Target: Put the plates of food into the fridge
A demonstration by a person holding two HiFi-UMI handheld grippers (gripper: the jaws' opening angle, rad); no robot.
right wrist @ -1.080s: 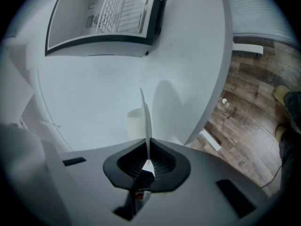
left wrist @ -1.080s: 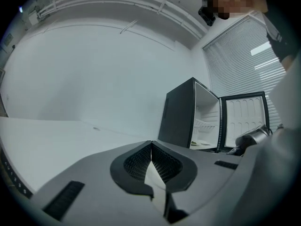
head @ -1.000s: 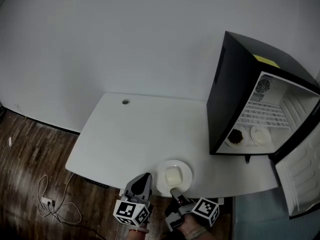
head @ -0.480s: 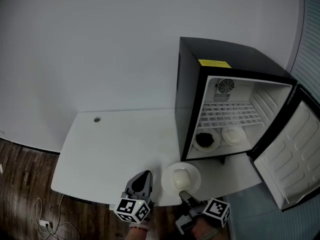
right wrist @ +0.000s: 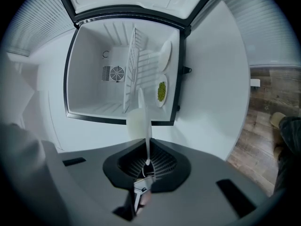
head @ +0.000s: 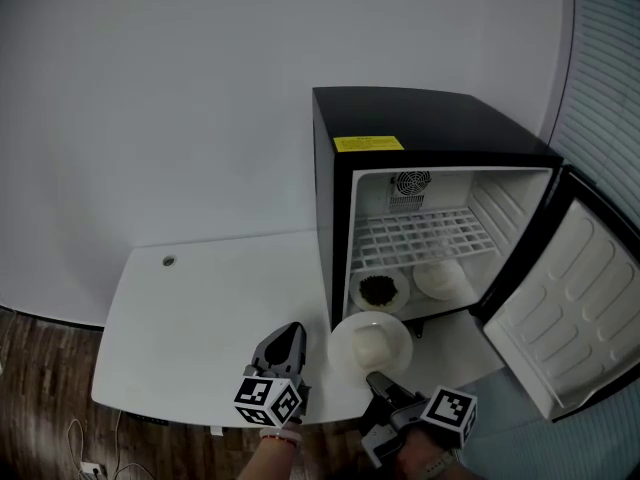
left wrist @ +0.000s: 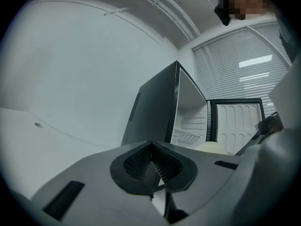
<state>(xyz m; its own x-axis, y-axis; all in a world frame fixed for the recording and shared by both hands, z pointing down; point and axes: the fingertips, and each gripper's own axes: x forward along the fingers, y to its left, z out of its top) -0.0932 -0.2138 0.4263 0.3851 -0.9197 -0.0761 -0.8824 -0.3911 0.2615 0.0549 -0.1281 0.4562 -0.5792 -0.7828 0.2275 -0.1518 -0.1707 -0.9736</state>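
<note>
A white plate (head: 370, 343) with a pale lump of food hangs just in front of the open black fridge (head: 420, 128). My right gripper (head: 378, 380) is shut on the plate's near rim. In the right gripper view that plate (right wrist: 143, 121) shows edge-on, clamped between the jaws of the right gripper (right wrist: 146, 161). Two plates lie on the fridge floor: one with dark food (head: 379, 291), one with pale food (head: 438, 278). To the left of the held plate my left gripper (head: 293, 330) is shut and empty; in its own view the left gripper (left wrist: 151, 147) points level toward the fridge (left wrist: 160, 107).
The fridge stands on the right end of a white table (head: 200, 308). Its door (head: 560, 308) swings out to the right. A wire shelf (head: 420, 236) spans the fridge above the two plates. Wooden floor (head: 40, 408) lies at the lower left.
Both grippers and the held plate have moved right and up off the table to the fridge opening. The fridge now faces me with its inside in full view.
</note>
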